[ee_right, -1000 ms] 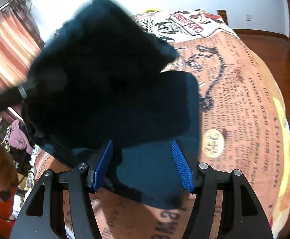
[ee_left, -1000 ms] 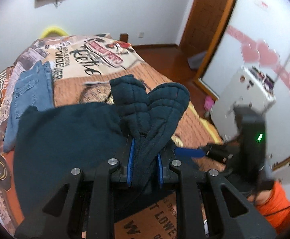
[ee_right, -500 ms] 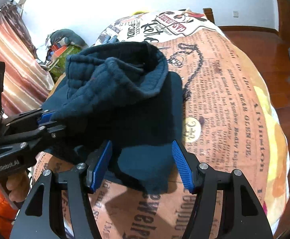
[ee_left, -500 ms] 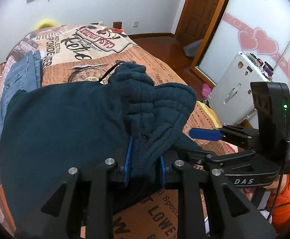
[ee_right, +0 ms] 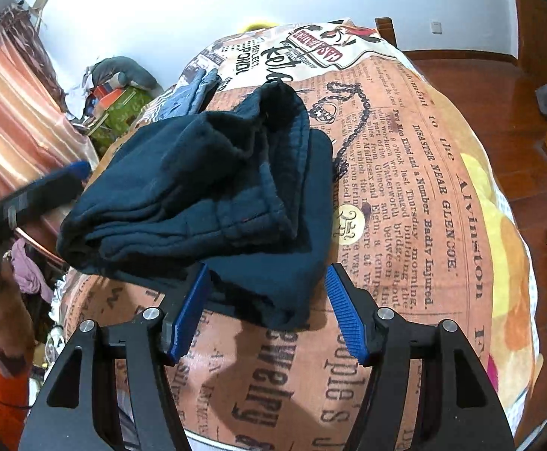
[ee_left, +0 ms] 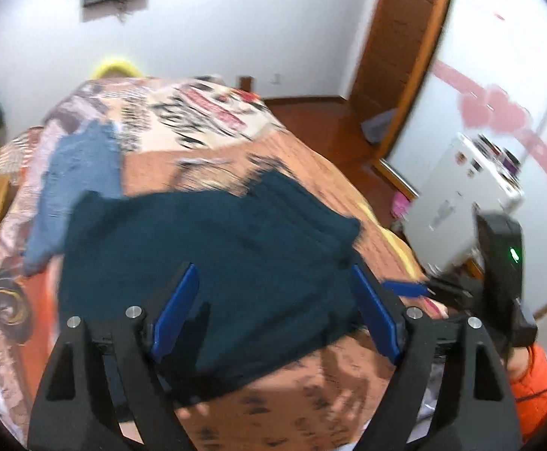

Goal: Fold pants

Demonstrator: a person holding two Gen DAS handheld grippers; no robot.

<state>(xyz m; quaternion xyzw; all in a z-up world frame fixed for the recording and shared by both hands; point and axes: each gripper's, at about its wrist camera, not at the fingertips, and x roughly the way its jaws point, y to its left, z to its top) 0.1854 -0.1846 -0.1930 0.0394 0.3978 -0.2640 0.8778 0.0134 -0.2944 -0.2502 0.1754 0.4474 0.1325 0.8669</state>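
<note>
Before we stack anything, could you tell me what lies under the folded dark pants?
The dark pants lie on the newspaper-print bedspread. Its print shows around them; whatever lies beneath the bundle is covered.

The bed (ee_right: 442, 195) wears an orange spread printed like old newspaper — headlines, a chain drawing. On it lie the folded dark teal pants (ee_right: 213, 188), bunched on top, and beyond them, nearer the far left edge, blue jeans (ee_left: 74, 173) — touching the pants' far corner.
</note>
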